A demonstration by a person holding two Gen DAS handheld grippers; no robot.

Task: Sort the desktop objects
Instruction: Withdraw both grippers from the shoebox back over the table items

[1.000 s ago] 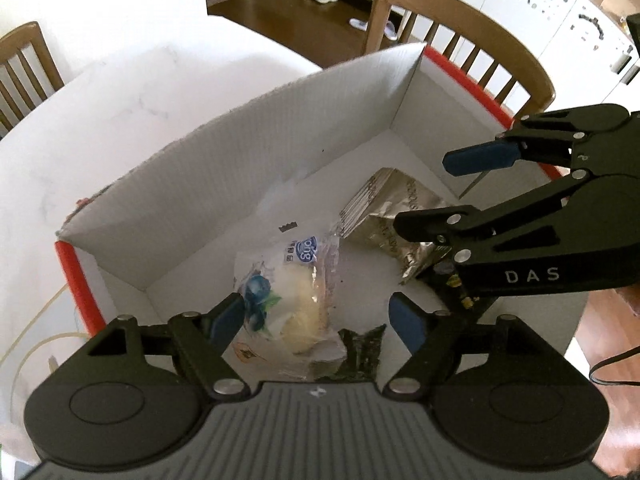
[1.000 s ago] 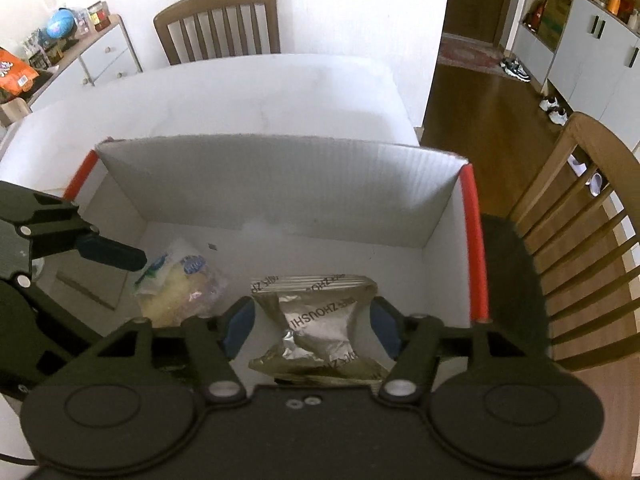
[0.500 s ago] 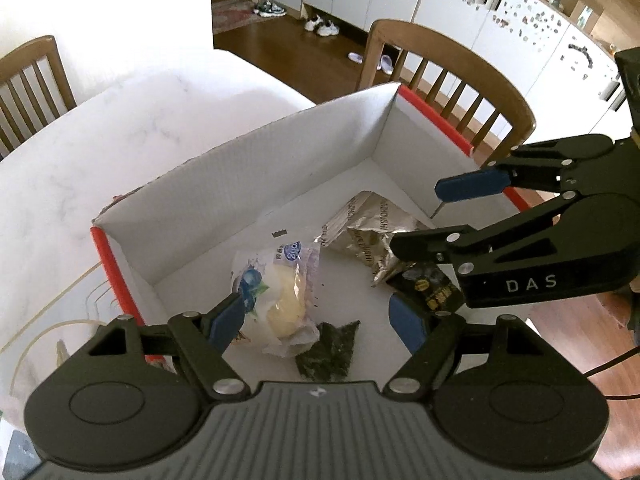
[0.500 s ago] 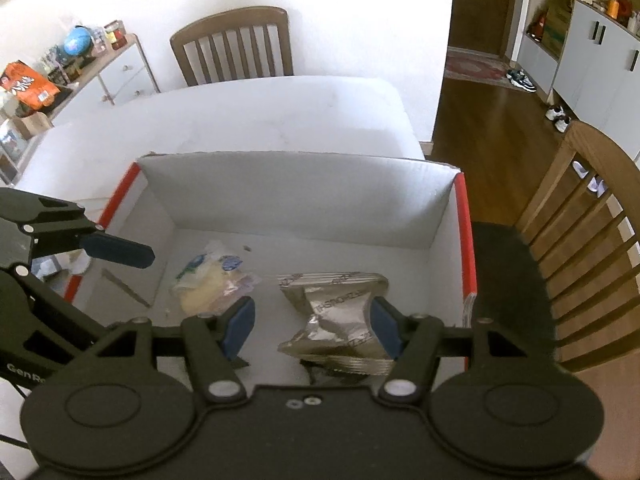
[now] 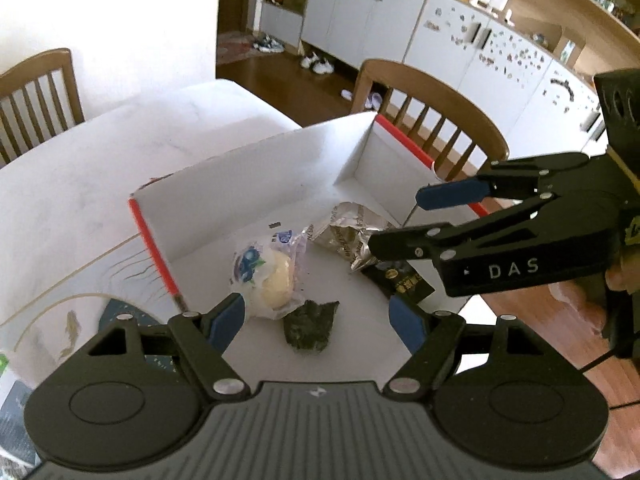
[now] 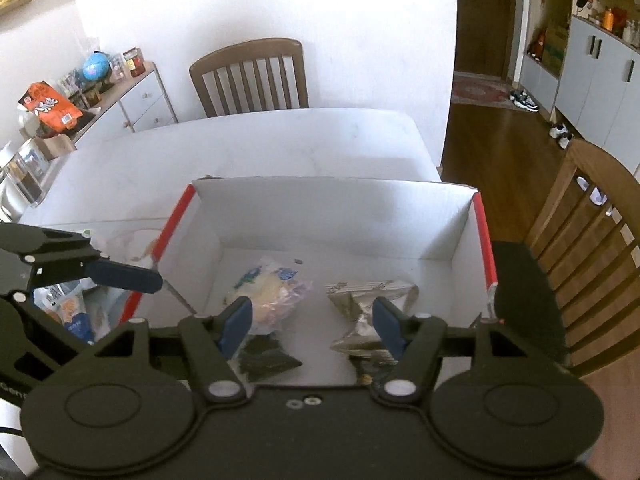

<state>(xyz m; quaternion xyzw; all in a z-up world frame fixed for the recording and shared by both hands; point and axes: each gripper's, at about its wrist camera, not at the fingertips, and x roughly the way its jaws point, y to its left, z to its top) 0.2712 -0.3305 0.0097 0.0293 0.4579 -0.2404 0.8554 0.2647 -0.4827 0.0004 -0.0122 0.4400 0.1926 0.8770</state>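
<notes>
Hovering with nothing gripped, the black left gripper point(image 5: 316, 316) gapes above a red-edged white cardboard box point(image 6: 336, 216) holding a crinkled foil pouch point(image 6: 370, 300); the right gripper point(image 6: 312, 322) is opening (only its view shows a globe point(image 6: 95, 65))

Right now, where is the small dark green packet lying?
In the left wrist view the dark green packet lies on the floor of the white box, near its open front edge, just right of the wrapped bun.
</notes>
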